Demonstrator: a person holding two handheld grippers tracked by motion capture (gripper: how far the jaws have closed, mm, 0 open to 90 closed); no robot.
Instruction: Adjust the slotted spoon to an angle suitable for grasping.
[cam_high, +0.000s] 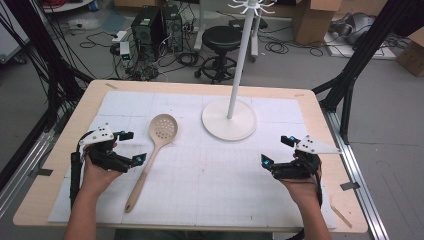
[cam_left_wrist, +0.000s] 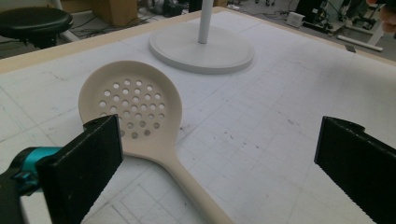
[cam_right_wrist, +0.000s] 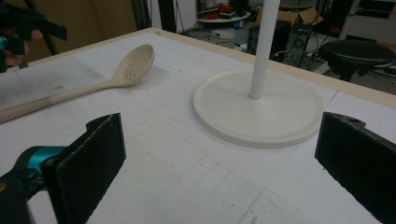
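A beige slotted spoon lies flat on the white gridded mat, bowl toward the far side, handle toward the near edge. My left gripper hovers just left of the spoon's handle, jaws wide apart with nothing between them. In the left gripper view the spoon lies ahead, its bowl beside the left jaw. A white stand with a round base and a tall pole rises at the middle back. My right gripper stands open at the right of the mat, empty. The right gripper view shows the stand's base and the spoon.
The wooden table borders the mat on all sides. Beyond its far edge stand a black stool, computer cases and loose cables on the floor. Black frame posts rise at both sides of the table.
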